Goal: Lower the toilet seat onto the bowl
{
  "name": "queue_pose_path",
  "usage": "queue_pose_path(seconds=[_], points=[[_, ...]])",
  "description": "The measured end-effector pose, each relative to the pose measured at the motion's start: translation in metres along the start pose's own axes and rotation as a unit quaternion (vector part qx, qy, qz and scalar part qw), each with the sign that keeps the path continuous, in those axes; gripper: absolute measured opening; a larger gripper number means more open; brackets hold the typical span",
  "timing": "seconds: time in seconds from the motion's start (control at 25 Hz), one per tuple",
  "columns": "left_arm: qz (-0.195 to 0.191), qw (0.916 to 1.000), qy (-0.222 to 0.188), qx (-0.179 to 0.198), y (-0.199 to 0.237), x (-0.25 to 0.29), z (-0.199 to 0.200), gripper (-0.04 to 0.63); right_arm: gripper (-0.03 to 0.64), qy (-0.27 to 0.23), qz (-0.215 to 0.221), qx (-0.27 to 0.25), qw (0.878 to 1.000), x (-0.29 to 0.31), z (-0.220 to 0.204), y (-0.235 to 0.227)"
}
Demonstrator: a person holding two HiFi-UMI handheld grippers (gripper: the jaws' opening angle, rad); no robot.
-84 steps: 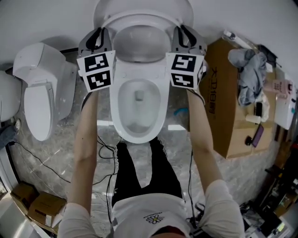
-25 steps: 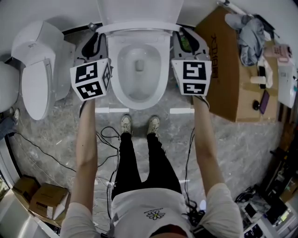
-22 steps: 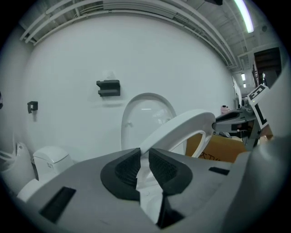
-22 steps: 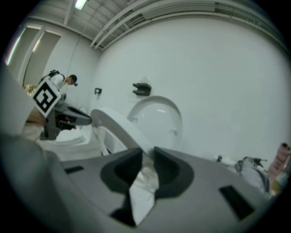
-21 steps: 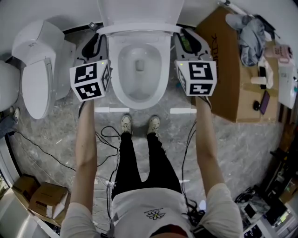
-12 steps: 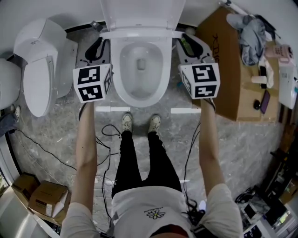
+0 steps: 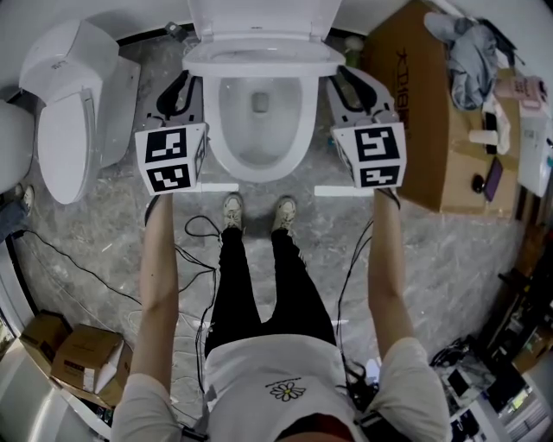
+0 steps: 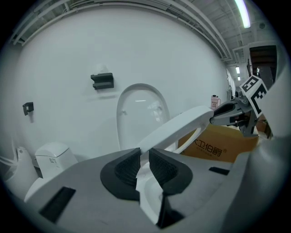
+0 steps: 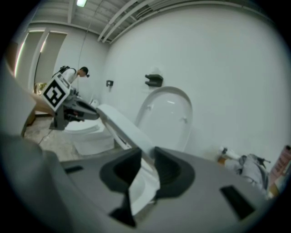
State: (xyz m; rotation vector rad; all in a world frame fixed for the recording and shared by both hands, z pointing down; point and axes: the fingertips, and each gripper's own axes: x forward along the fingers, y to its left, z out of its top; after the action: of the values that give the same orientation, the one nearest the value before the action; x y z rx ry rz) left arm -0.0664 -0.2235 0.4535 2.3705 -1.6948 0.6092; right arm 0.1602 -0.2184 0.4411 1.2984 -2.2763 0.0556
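The white toilet seat hangs part-way down, tilted above the bowl, with the lid upright behind it. My left gripper is at the seat's left edge and my right gripper at its right edge. In the left gripper view the seat runs between the pads of the left gripper, which press on it. In the right gripper view the seat fills the gap of the right gripper. The right jaws have just been opening wider, with the seat rim still between them.
A second white toilet stands on the floor at the left. A cardboard box with clothes and small items is at the right. Cables trail over the marble floor, small cartons lie lower left. My feet stand before the bowl.
The seat has swung down from near the lid to a tilted position over the bowl. Both grippers have come down and toward me with it.
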Motion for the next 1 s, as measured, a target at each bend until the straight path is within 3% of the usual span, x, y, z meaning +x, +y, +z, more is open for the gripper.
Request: queue_pose_path(seconds=[0.4,1.0], points=[[-0.011,0.9993,0.024,0.027,-0.014,-0.017,-0.032,0.071,0.110,0.018,0.027,-0.021,0.999,-0.016,-0.028,0.023],[-0.031,0.9965,0.068,0.037,-0.035,-0.037,-0.086,0.072,0.118,0.063,0.048,-0.034,0.996,-0.033,-0.079,0.056]])
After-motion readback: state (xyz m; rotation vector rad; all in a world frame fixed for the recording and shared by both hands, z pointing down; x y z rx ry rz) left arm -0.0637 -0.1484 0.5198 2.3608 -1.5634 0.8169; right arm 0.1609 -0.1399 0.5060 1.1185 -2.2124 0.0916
